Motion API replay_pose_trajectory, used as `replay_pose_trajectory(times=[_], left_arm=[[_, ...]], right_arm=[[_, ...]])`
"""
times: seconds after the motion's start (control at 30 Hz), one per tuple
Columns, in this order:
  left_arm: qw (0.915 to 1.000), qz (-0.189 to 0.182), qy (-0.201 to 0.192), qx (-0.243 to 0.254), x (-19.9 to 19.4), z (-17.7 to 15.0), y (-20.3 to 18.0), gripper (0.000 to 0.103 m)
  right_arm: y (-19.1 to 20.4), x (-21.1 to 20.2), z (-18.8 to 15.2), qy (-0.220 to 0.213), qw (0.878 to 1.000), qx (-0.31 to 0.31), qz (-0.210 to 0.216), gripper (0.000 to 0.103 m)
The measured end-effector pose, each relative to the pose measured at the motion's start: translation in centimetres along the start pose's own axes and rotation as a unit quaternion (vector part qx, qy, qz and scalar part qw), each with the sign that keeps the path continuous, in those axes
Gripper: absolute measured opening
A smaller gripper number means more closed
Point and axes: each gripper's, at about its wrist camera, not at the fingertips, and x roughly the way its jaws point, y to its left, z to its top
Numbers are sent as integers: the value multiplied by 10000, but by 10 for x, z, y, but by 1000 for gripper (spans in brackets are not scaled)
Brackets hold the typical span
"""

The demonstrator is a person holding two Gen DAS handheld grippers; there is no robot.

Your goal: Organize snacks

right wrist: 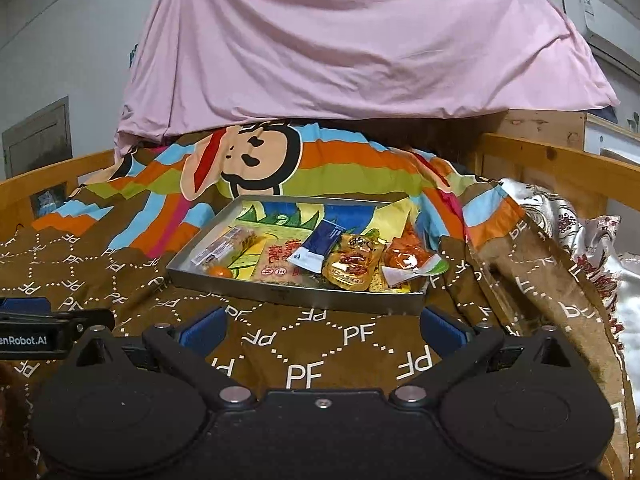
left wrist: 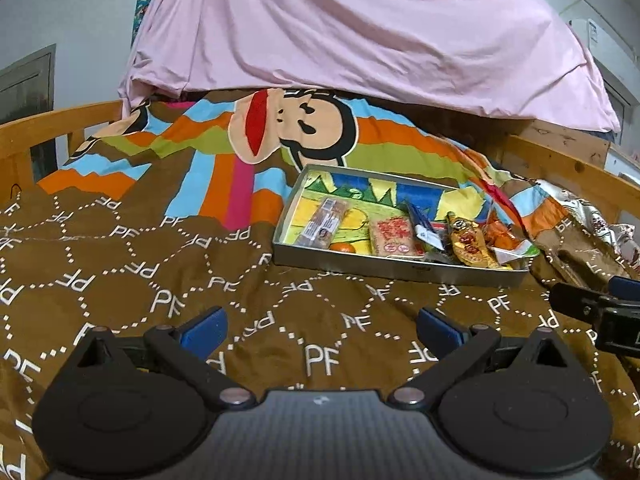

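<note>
Both claws, left claw (left wrist: 320, 330) and right claw (right wrist: 322, 330), hover wide and empty over the bed (right wrist: 320, 360) near the snack tray (right wrist: 296, 294), so I'd approach low and pinch one packet edge.

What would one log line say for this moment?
left gripper: open, empty | right gripper: open, empty | snacks in metal tray on bedspread
</note>
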Motion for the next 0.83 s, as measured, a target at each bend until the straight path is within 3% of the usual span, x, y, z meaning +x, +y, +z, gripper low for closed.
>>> replay_pose_trajectory(times=[0.57, 0.83], left_arm=[[9998, 182, 59, 29, -2, 1, -1, 103], [9991, 125, 158, 384, -1, -3, -8, 103]], right_arm=[[4, 1, -2, 81, 9999, -67, 66, 102], [4, 3, -2, 146, 9998, -113, 108, 102]])
